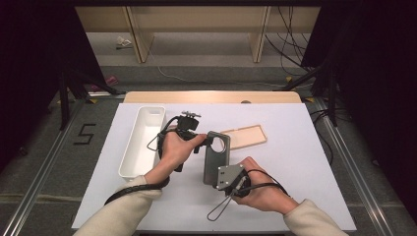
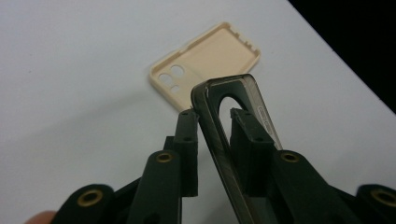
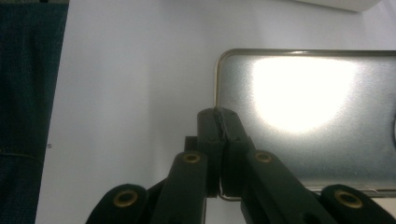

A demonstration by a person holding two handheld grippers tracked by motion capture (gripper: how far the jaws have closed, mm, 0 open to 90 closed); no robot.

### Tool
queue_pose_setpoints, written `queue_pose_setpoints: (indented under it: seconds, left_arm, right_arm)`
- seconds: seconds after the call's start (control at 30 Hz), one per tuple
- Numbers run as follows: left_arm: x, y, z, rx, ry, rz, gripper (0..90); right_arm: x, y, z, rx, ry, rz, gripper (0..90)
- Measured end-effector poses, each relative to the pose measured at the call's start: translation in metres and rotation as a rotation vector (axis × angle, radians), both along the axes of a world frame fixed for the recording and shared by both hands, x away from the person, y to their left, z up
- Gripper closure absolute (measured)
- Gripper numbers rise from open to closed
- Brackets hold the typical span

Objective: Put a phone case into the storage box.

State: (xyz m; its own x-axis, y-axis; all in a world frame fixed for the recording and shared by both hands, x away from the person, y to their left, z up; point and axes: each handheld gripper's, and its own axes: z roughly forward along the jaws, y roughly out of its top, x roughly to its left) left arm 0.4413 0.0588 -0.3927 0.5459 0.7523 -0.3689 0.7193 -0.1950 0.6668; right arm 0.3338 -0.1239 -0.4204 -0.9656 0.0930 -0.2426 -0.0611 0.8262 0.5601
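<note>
A grey translucent phone case (image 1: 216,158) is held off the table between both grippers. My left gripper (image 1: 205,141) comes in from the left at its top end, beside the camera cutout. In the left gripper view the jaws of this gripper (image 2: 215,116) stand on either side of the case's rim (image 2: 205,99) and close against it. My right gripper (image 1: 220,172) holds the lower end, and its jaws (image 3: 220,116) are pinched shut on the edge of the shiny case (image 3: 303,116). A beige phone case (image 1: 245,136) (image 2: 205,60) lies open side up on the table behind.
A long white tray (image 1: 142,142) stands at the left of the white table cover (image 1: 295,162). The wooden table edge (image 1: 211,96) runs along the back. Cables trail from both grippers near the person's hands.
</note>
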Motion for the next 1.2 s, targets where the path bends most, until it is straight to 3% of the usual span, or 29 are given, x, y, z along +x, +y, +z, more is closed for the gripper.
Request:
queue_pose_setpoints:
  seconds: [0.3,0.43,0.63,0.8,1.0,1.2]
  left_arm:
    - [-0.009,-0.009,0.012,-0.105,-0.012,-0.034,81.4]
    - [-0.012,-0.011,0.017,-0.126,-0.061,-0.052,82.0]
    - [-0.014,-0.005,0.019,-0.083,-0.165,-0.064,82.0]
    - [-0.013,0.006,0.017,-0.087,-0.215,-0.05,82.0]
    - [-0.012,0.017,0.017,-0.085,-0.239,-0.035,82.0]
    - [-0.013,0.023,0.017,-0.088,-0.255,-0.025,82.0]
  right_arm:
    - [0.001,0.001,-0.005,-0.018,-0.002,-0.01,89.4]
    - [0.004,0.0,-0.006,-0.004,-0.008,-0.026,87.5]
    - [0.009,-0.007,0.0,0.082,-0.009,-0.112,66.9]
    - [0.012,-0.014,0.003,0.176,-0.002,-0.189,54.2]
    - [0.016,-0.021,0.001,0.232,0.03,-0.242,44.1]
    - [0.019,-0.027,0.001,0.266,0.037,-0.276,41.3]
